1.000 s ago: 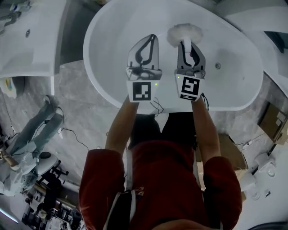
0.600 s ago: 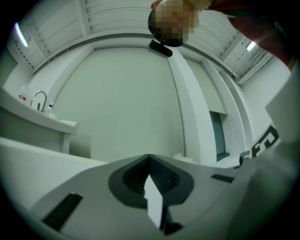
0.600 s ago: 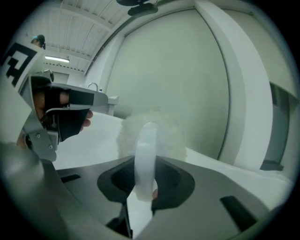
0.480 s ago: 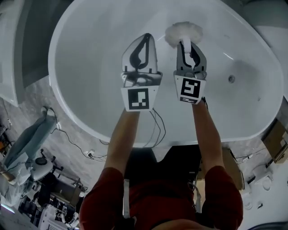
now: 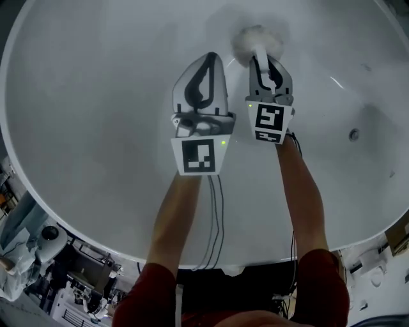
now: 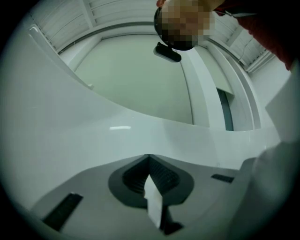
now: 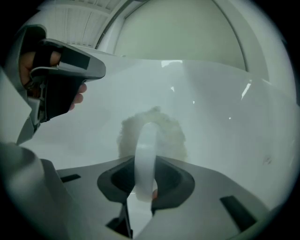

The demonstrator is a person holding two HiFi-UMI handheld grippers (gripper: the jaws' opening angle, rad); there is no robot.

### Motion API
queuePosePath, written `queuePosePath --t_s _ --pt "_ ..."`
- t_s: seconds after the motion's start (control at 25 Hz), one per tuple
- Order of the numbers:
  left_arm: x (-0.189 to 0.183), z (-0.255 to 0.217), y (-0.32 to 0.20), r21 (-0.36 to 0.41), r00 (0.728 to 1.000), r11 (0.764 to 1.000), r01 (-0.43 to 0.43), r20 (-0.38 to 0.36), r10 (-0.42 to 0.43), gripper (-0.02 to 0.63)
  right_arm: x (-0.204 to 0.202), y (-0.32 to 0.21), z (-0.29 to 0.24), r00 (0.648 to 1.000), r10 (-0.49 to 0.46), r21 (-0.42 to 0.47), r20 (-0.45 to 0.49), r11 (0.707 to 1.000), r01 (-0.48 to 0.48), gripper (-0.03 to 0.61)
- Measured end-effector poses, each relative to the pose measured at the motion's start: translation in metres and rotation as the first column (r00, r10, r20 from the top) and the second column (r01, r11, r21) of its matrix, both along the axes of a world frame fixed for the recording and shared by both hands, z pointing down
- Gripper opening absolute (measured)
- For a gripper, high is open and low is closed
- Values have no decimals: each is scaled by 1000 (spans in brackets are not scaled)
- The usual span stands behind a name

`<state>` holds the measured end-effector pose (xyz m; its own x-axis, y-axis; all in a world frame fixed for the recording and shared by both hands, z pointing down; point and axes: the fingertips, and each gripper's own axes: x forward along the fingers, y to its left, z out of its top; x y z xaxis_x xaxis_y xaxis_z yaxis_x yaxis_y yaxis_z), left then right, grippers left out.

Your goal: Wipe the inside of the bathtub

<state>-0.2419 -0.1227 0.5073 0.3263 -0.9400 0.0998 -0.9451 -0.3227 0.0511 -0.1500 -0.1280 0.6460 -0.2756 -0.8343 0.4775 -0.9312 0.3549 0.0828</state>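
The left gripper [image 5: 206, 67] hangs closed and empty over the tub [image 5: 83, 115]. The right gripper [image 5: 261, 64] clamps the handle of a fluffy brush [image 5: 257, 39], whose head seems to touch the tub floor. I judge the wiping has only started and most of the inside is left.

Lower left: a crowded heap of dark equipment [image 5: 61, 281]. Right edge: corner of a brown box [image 5: 401, 235]. Overhead: white slatted panels [image 6: 112, 9].
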Motion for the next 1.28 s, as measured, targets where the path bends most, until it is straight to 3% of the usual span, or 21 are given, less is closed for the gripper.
queuePosePath --t_s 0.2,0.48,0.88,0.96,1.12,1.28 --pt "-1 44 0 -23 1000 1000 4 -3 -4 15 -2 -15 57 1000 18 -38 9 999 -18 94" --pt "-1 61 -2 -26 999 999 -29 -19 29 15 -20 -32 101 999 37 -71 -10 997 -37 94" --pt "-2 53 -2 -16 1000 1000 -12 -24 11 15 -26 -41 98 998 44 -54 -36 997 -46 92" --pt "16 54 7 -6 1000 1000 -20 -5 20 15 -1 -33 103 997 62 -65 -41 996 -65 92" --pt "86 66 46 22 999 999 -35 19 35 15 94 1 123 990 133 -90 -43 987 -136 92" --pt "159 81 77 1 999 999 -49 19 49 15 170 30 136 989 121 -79 -80 989 -127 92"
